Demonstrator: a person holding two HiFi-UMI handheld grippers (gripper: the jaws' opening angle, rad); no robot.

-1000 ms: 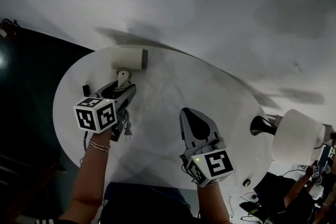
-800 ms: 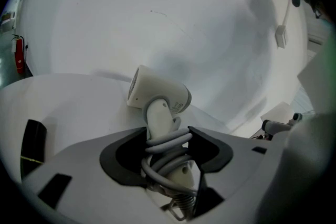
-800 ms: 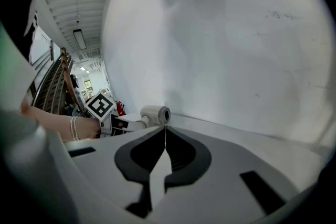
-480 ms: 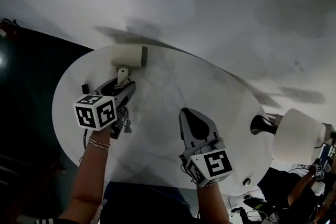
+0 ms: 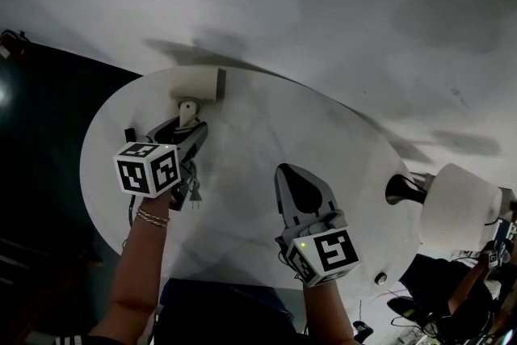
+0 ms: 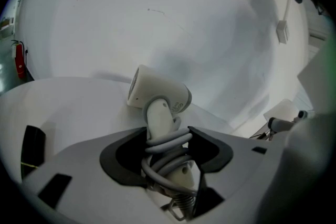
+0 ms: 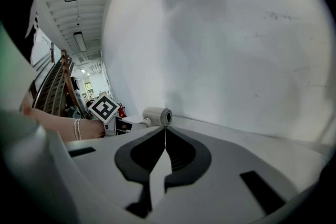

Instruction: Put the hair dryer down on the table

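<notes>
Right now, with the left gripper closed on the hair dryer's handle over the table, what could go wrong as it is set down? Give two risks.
1. The hair dryer is close to the far rim of the table, beside the wall; let go there, it might roll or tip off.
2. The cord is wound round the handle just where the left gripper closes, so a coil may catch on a jaw as it opens and drag the dryer along.

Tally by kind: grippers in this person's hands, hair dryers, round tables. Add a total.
grippers: 2, the left gripper and the right gripper
hair dryer: 1
round table: 1
total: 4
</notes>
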